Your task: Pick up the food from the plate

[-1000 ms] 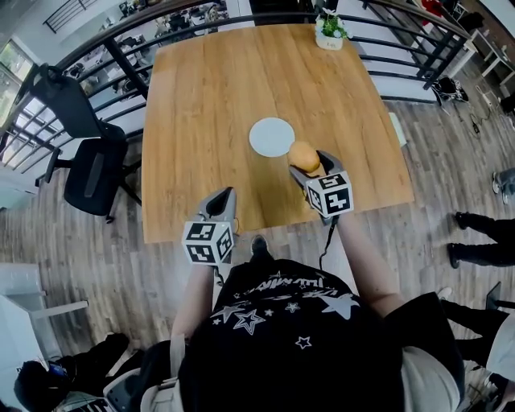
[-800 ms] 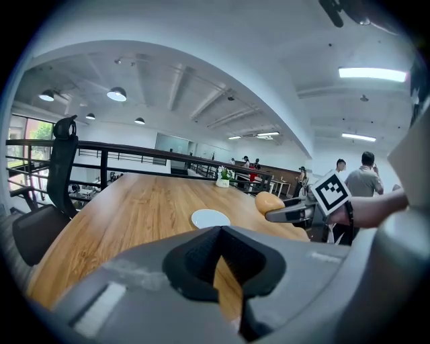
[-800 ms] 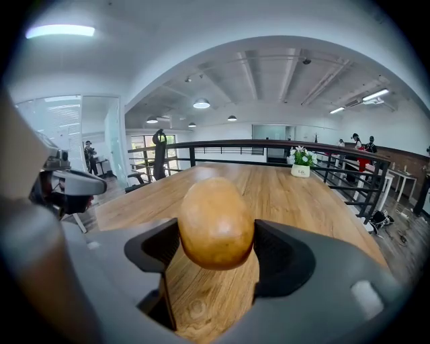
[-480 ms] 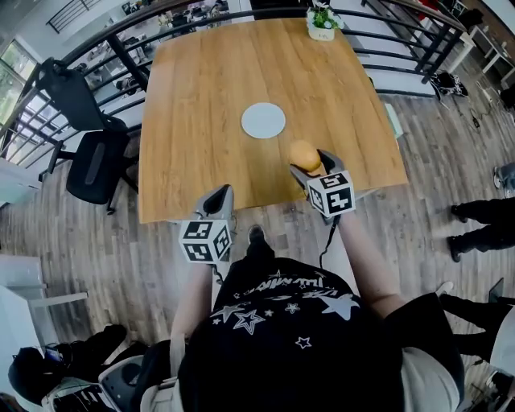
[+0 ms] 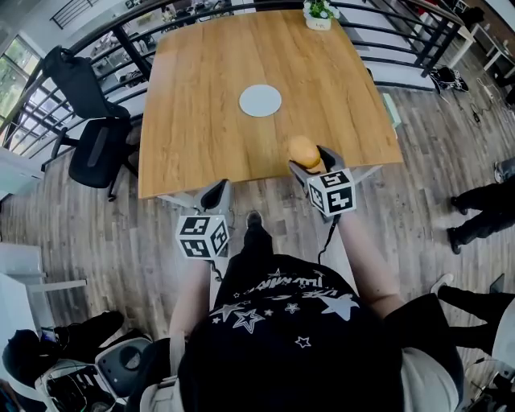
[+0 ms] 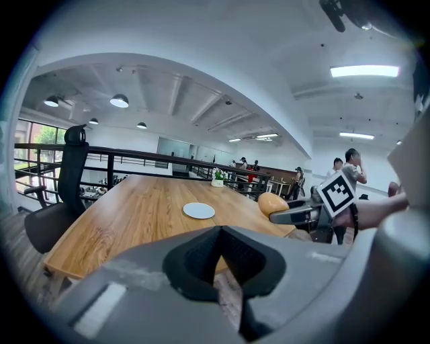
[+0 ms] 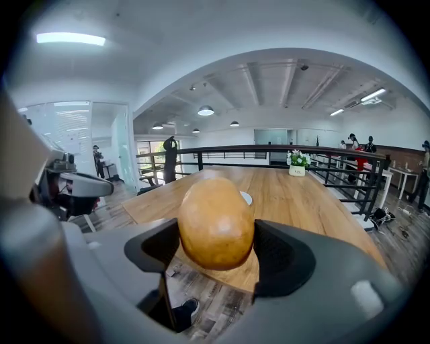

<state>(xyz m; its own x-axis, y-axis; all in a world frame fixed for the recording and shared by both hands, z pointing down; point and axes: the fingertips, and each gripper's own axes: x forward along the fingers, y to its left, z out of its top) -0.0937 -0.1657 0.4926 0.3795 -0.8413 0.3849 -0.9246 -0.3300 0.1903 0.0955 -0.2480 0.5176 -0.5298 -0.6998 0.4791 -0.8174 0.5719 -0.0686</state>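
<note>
An orange-brown bun sits between the fingers of my right gripper, which is shut on it just above the wooden table's near edge. From the right gripper view the bun fills the gap between both pads of the right gripper. The white plate lies bare at mid-table and also shows in the left gripper view as the plate. My left gripper hangs off the table's front edge, over the floor. Its jaws are together in the left gripper with nothing in them.
A small potted plant stands at the table's far edge. A black office chair is left of the table, and a dark railing runs behind it. Someone's legs show on the floor at right.
The table and plate have slid away up the picture as the person backs off. The right gripper keeps the bun, now at the table's near edge. The left gripper is now off the table.
</note>
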